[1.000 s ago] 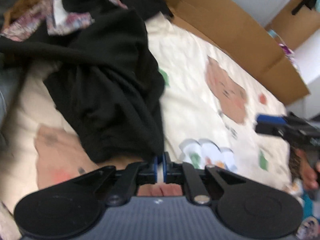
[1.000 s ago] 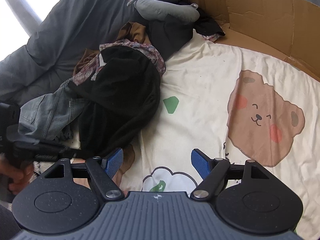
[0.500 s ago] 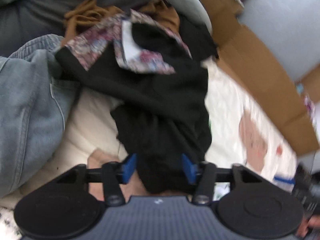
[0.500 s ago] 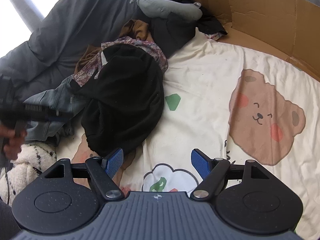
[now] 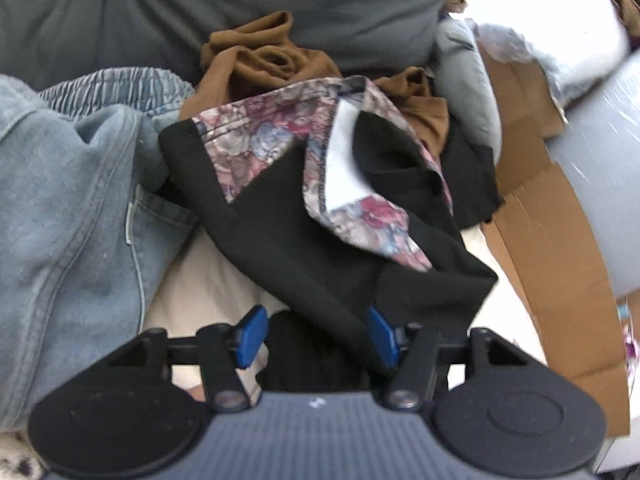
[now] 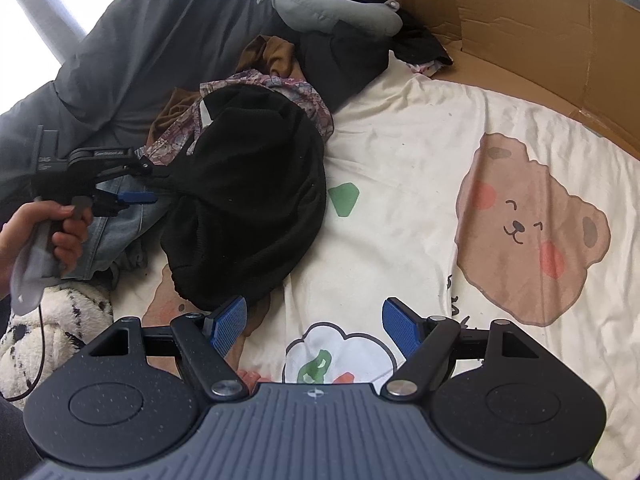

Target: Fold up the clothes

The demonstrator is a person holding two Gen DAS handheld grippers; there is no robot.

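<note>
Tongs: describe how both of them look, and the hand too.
Both tongs, left and right, have a ribbed grey body, two round black discs, black linkage arms with silver pivot screws and blue textured pads. A bare left hand grips a grey handle; a thin dark cable hangs below it.

A cream bedsheet point(image 6: 420, 152) (printed with a bear, a cloud and green shapes) covers the bed. On it lie a black garment point(image 6: 256, 200) — crumpled, beside blue jeans point(image 5: 72, 208) — a grey blanket point(image 6: 160, 40) and flattened cardboard point(image 6: 540, 40).
</note>
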